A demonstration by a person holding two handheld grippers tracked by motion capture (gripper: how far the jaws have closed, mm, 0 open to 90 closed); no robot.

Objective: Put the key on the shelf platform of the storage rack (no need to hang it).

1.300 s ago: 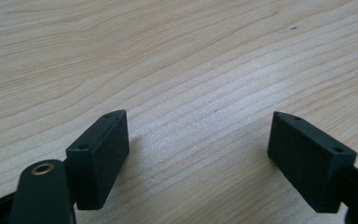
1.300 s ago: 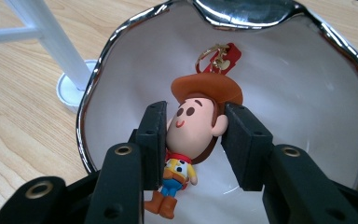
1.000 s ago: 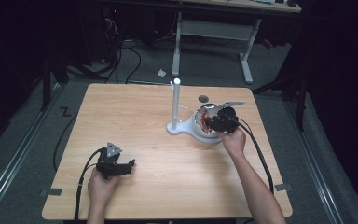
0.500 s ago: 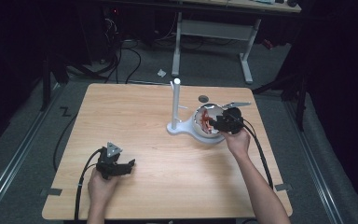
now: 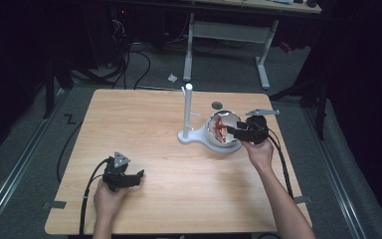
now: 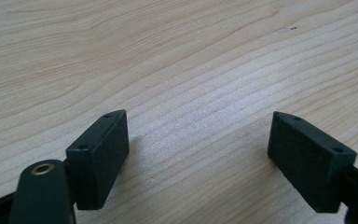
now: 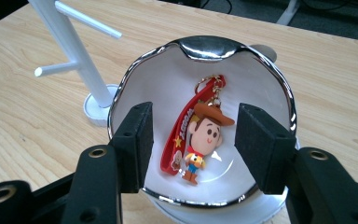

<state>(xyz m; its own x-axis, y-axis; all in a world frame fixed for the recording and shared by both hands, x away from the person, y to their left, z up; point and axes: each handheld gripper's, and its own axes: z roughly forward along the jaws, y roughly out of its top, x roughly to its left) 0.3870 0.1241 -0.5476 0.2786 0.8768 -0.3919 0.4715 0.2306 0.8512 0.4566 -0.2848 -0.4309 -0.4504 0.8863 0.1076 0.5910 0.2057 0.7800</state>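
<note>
A white bowl with a silver rim [image 7: 209, 46] stands on the wooden table right of centre, its rim [image 5: 218, 145] next to a white peg stand [image 5: 187, 112]. Inside it lies a cowboy-figure keychain [image 7: 204, 135] on a red strap with a gold ring; from above it reads as a red patch [image 5: 220, 127]. My right gripper [image 7: 195, 126] is open, its jaws over the bowl's near rim on either side of the figure without touching it; the high view puts it [image 5: 235, 132] at the bowl's right edge. My left gripper [image 6: 198, 140] is open over bare wood near the front left [image 5: 134, 177].
The peg stand [image 7: 81, 56] has two side pegs and a round base touching the bowl. A small dark disc [image 5: 217, 105] lies behind the bowl. Table edges [image 5: 144, 91] drop to a grey floor with cables and desk legs behind.
My right gripper and hand have drawn slightly to the right, back toward the bowl's right rim. The left gripper has not moved.
</note>
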